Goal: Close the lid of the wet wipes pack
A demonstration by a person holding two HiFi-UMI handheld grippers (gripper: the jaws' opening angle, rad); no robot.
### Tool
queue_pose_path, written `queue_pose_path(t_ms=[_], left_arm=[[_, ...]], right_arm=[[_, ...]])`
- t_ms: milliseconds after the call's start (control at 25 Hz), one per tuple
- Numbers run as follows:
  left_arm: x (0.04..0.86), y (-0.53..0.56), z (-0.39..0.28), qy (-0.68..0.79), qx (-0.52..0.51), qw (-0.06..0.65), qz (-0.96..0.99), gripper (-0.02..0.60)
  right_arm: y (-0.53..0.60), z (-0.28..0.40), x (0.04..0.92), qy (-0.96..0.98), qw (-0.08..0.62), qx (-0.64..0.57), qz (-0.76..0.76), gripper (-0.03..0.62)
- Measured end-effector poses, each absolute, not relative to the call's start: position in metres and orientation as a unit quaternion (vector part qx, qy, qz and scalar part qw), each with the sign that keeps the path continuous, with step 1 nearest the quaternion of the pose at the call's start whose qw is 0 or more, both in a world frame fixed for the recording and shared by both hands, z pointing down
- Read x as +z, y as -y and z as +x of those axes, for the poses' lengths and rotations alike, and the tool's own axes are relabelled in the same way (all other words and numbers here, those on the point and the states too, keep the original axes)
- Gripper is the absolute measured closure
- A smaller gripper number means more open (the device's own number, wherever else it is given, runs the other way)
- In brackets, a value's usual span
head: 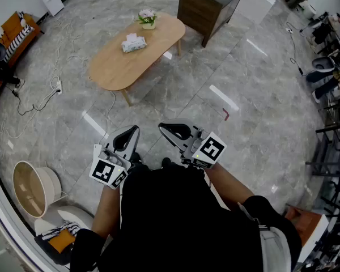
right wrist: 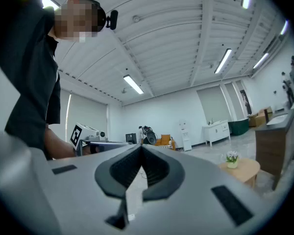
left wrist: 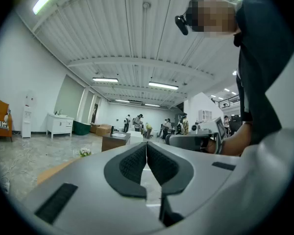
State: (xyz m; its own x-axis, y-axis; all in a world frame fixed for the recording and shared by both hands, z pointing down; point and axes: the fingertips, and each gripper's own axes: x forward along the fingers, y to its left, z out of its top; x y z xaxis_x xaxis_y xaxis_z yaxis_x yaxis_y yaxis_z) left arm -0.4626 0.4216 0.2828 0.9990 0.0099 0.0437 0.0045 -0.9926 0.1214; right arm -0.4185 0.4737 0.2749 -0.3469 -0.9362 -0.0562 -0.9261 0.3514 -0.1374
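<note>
L hand-held gripper point(head: 127, 136) & R hand-held gripper point(head: 174, 130), 2 in all, were held near the person's body, jaws pressed together w/ nothing between. 1 wipes pack point(head: 134, 43) lay on the 1 table point(head: 110, 67) near 1 flower pot point(head: 147, 18), well apart from both.
</note>
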Motion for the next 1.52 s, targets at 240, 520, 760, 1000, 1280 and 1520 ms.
queue_pose_path(t_ms=[240,520,760,1000,1280,1520], left_arm=[[0.289,-0.432,-0.456,-0.016,0.034,0.064,0.997,0.565],[0.289,-0.439,-0.450,-0.023,0.042,0.063,0.997,0.565],[0.290,-0.447,-0.445,-0.029,0.051,0.060,0.996,0.565],[0.293,-0.453,-0.451,-0.029,0.062,0.062,0.996,0.565],[0.309,-0.446,-0.449,-0.038,0.078,0.075,0.993,0.565],[0.321,-0.429,-0.422,-0.049,0.071,0.093,0.992,0.565]], right_arm=[[-0.478,-0.412,0.274,-0.821,0.064,-0.034,-0.566,0.585],[-0.483,-0.397,0.274,-0.809,0.074,-0.040,-0.581,0.585],[-0.490,-0.389,0.277,-0.807,0.092,-0.045,-0.582,0.583],[-0.495,-0.394,0.289,-0.807,0.085,-0.064,-0.581,0.583],[-0.492,-0.390,0.310,-0.799,0.081,-0.090,-0.588,0.583],[-0.479,-0.370,0.318,-0.791,0.073,-0.095,-0.600,0.583]])
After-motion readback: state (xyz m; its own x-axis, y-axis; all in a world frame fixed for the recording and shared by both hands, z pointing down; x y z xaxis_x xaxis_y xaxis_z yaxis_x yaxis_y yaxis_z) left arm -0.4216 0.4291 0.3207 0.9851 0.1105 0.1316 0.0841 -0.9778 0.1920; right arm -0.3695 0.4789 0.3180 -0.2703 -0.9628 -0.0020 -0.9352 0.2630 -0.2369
